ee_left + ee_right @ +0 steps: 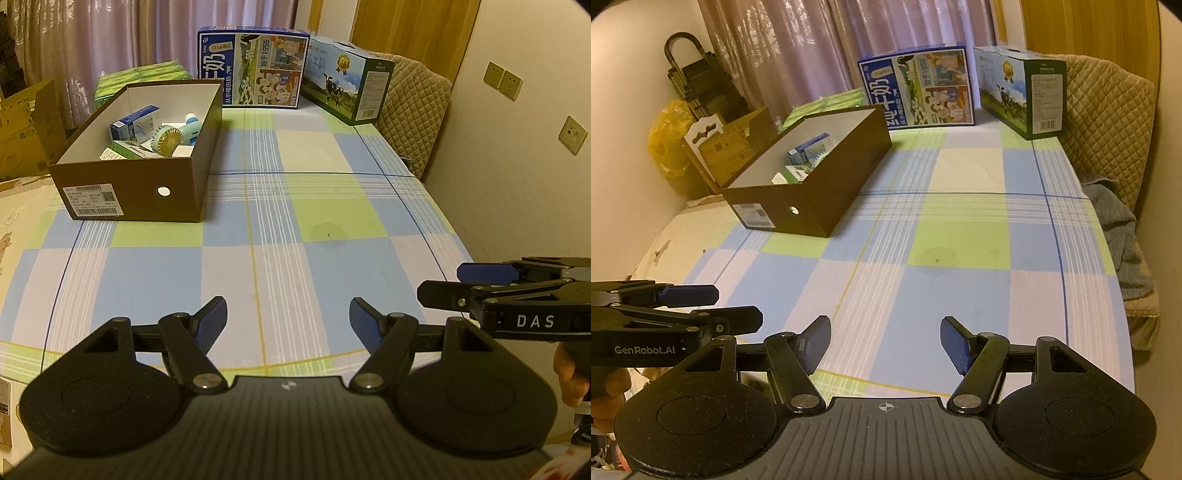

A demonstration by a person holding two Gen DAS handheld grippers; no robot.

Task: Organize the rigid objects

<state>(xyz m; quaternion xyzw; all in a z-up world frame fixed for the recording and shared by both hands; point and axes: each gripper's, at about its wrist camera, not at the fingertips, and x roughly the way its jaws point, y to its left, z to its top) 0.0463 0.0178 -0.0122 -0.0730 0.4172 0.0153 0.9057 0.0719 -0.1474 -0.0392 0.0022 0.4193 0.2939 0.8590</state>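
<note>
A brown open shoebox (133,192) (827,192) stands on the left of the checked tablecloth (295,229) (942,258). Inside it lie a blue-and-white carton (135,123) (809,147), a green-and-white carton (131,149) (798,172) and a small light-blue hand fan (177,138). My left gripper (288,317) is open and empty over the table's near part. My right gripper (884,338) is open and empty beside it; it also shows side-on in the left wrist view (458,284).
Two large milk cartons (255,66) (347,85) stand at the table's far edge, green packs (140,75) behind the shoebox. A quilted chair (413,110) is at the right, cardboard boxes (727,147) and a yellow bag (668,140) at the left.
</note>
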